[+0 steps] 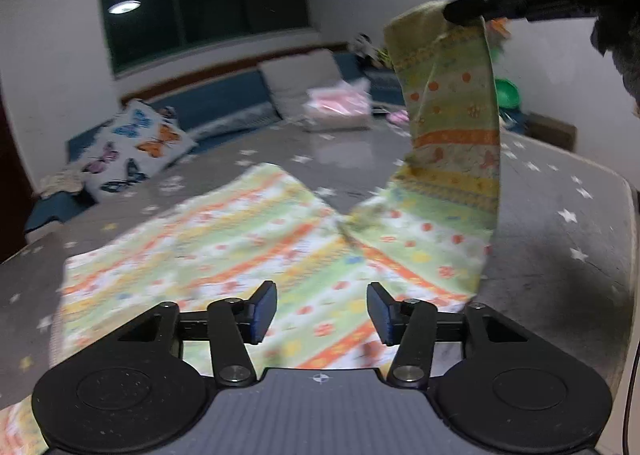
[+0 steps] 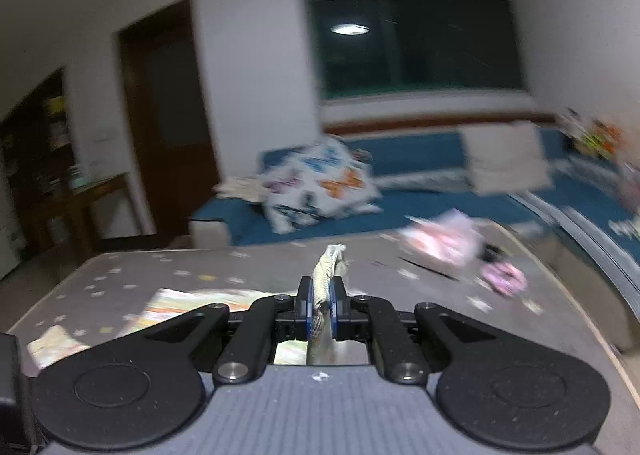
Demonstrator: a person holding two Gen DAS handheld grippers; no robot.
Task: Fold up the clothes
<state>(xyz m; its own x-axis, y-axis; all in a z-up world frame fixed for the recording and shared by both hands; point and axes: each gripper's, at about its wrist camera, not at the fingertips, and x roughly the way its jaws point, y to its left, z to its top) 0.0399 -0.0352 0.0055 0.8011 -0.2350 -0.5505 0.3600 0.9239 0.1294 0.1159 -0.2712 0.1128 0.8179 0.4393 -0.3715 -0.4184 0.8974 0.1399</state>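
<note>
right gripper [image 2: 322, 309] | fingers being clenched on one leg end of the patterned pants [image 1: 224, 239], being lifted, probably to be folded over | left gripper [image 1: 322, 313] | fingers being held released above the rest, spread on the star-print bed [image 1: 560, 191]

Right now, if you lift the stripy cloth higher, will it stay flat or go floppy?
Probably floppy: the cloth hangs limp from the right hand-held gripper. Likely light, since one pinched corner holds it up. The rest should drag across the bed.
</note>
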